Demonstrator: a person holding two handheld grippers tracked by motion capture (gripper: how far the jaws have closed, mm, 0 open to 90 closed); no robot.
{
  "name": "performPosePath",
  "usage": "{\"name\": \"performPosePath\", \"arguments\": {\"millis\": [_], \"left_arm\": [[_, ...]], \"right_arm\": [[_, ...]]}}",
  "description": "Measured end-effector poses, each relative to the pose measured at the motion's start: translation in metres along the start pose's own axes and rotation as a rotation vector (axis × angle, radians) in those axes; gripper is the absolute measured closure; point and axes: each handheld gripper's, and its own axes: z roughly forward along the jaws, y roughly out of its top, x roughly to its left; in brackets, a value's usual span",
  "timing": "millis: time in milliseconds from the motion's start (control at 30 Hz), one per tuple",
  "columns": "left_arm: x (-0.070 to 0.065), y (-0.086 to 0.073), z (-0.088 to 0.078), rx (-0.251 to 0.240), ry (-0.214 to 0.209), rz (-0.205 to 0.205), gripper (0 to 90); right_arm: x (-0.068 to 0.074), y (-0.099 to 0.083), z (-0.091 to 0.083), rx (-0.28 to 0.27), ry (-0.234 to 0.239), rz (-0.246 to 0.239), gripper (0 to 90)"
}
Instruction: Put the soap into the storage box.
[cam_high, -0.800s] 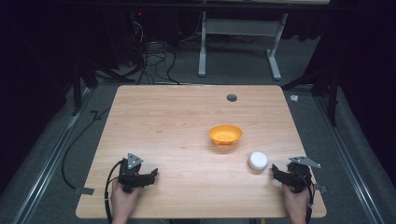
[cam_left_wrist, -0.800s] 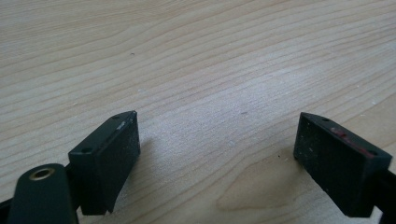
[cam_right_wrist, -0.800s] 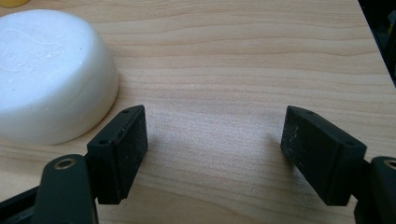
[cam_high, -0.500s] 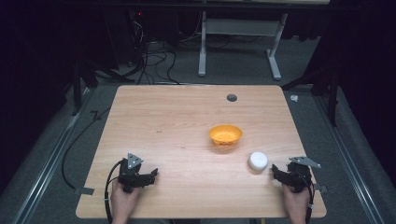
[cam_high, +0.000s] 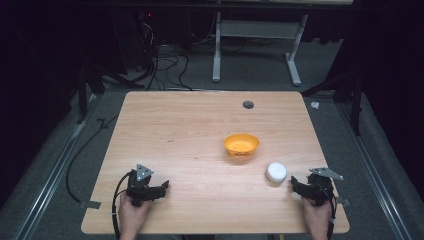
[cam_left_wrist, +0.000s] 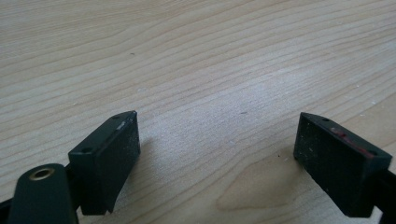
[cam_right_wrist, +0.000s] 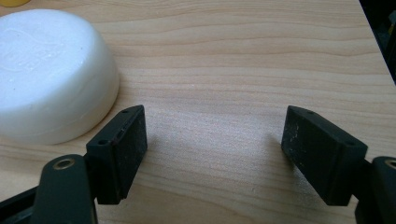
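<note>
Dark surroundings are seen around a light wooden table (cam_high: 190, 135), with grey floor, loose cables and a white metal frame (cam_high: 255, 45) lying behind its far edge. A small round dark hole (cam_high: 248, 104) is set into the tabletop near the far edge, right of centre.

An orange bowl (cam_high: 241, 144) is placed right of the table's middle. A white round block (cam_high: 276, 172), shaped like a low puck, is found nearer the person and further right, apart from the bowl.

At the near left corner, the left gripper (cam_high: 161, 187) is held low over the table in the person's left hand (cam_high: 132, 212), with a grey three-cornered plate on top and a black cable trailing towards the table edge. In the left gripper view, its jaws are seen spread wide apart with only bare wood grain between them; nothing is held.

At the near right corner, the right gripper (cam_high: 295, 184) is held in the right hand (cam_high: 316, 215), pointing left towards the white block, which lies just beside its tips. In the right gripper view, the jaws are likewise spread wide and nothing is gripped; the white round block (cam_right_wrist: 46, 74) is seen just beyond and to the outer side of the left-hand jaw, not between the two, and whether it is touched cannot be told.
</note>
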Motion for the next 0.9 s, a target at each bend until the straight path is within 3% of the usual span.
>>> {"name": "performPosePath", "arguments": {"millis": [500,600,900], "left_arm": [[0.0,0.0,0.0,0.0,-0.001,-0.001,14.9],[0.0,0.0,0.0,-0.001,-0.001,-0.001,14.9],[0.0,0.0,0.0,-0.001,-0.001,-0.001,14.9]], "right_arm": [[0.0,0.001,0.001,-0.002,0.008,-0.011,22.1],[-0.001,0.0,-0.002,-0.009,0.03,0.007,21.9],[0.006,-0.001,-0.016,-0.034,0.059,-0.03,22.4]]}}
